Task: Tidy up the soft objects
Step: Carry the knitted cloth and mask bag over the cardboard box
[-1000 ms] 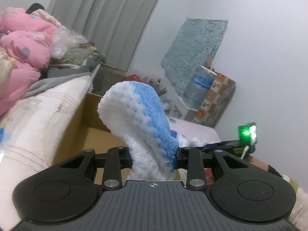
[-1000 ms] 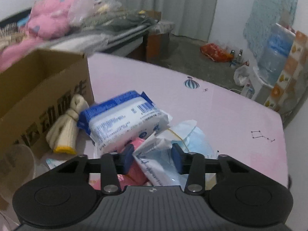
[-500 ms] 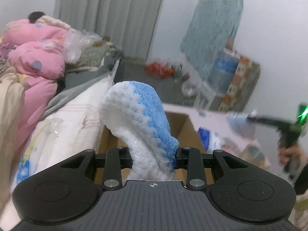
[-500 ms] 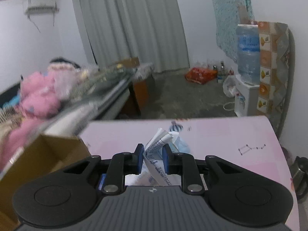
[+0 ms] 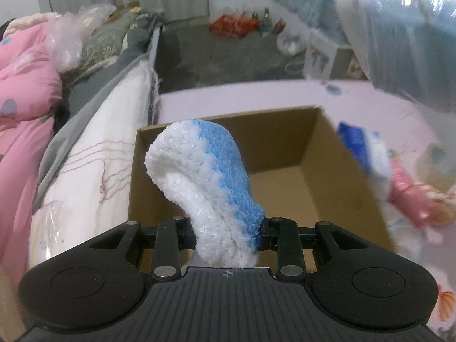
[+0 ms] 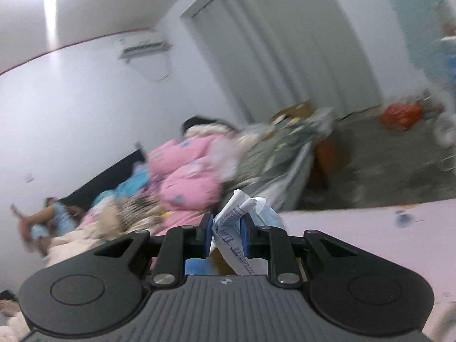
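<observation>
The left tool (image 5: 228, 235) is clamped on a fluffy knitted sock (image 5: 203, 188), white with a blue side and a zigzag seam, which stands up from between its fingers. The tool tilts downward over an open cardboard box (image 5: 336, 168) with plain brown walls, resting on the pink counter (image 5: 256, 97) beside a bed with white bedding (image 5: 94, 154). The right tool (image 6: 223, 238) points nearly level, blue pads pressed on a crinkled clear plastic packet (image 6: 236, 222) with blue print. Soft pink quilts (image 6: 185, 176) lie blurred beyond it.
</observation>
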